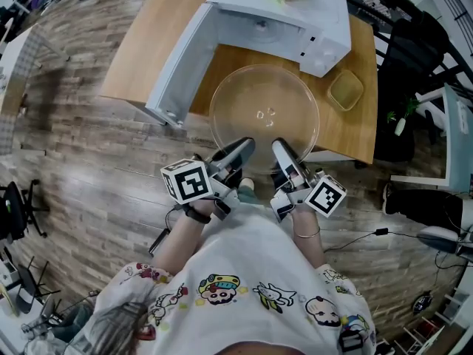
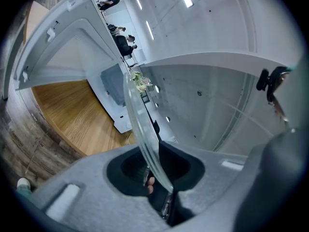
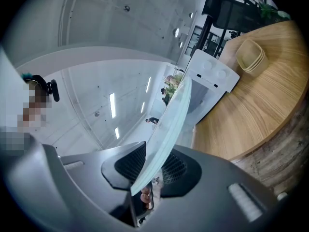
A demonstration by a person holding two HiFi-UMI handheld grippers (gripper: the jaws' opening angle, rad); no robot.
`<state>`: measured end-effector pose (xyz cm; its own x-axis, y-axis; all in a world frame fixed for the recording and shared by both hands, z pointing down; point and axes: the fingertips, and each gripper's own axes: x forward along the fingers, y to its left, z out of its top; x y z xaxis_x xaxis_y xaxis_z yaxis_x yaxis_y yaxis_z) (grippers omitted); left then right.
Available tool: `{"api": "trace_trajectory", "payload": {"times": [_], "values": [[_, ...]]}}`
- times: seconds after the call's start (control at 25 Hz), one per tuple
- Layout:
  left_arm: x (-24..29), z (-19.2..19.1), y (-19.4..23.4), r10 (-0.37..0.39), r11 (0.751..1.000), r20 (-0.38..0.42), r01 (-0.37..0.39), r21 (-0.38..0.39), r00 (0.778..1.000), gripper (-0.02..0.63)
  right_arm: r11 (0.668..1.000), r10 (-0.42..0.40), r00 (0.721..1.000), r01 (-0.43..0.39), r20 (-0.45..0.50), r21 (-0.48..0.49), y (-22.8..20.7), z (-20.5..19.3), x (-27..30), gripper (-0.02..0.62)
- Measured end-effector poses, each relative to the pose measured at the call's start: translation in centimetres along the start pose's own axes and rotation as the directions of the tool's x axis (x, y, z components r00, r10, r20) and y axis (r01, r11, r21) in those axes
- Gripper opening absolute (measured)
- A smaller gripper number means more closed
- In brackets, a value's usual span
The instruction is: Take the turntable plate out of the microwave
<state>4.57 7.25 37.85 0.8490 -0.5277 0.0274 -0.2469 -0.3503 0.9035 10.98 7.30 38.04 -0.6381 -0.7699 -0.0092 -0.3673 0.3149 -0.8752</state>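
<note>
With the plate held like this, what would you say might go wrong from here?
Both the left tool and right tool pinch only the near rim of the round clear glass turntable plate, so its far side could sag or the smooth glass slip free. The open white microwave door stands close on the plate's left; a swing that way might strike it.

I see turntable plate [image 1: 264, 113]: round, clear glass, small hub mark at centre. Fully outside microwave [image 1: 329, 17], held level just in front of cavity, over wooden table [image 1: 148, 50]. Near rim clamped at 2 spots by left gripper [image 1: 238, 151] and right gripper [image 1: 281, 152]. Microwave white, door [image 1: 179, 59] swung wide open on left.
</note>
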Motion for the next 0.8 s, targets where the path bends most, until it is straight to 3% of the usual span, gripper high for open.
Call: {"api": "trace_trajectory", "payload": {"times": [0.8], "values": [[0.35,-0.61,-0.14,0.011,0.999,-0.016,-0.011,0.032,1.000,0.067,1.000,0.002,1.000,-0.002,0.004,-0.011,0.00,0.24,-0.60,0.097]]}}
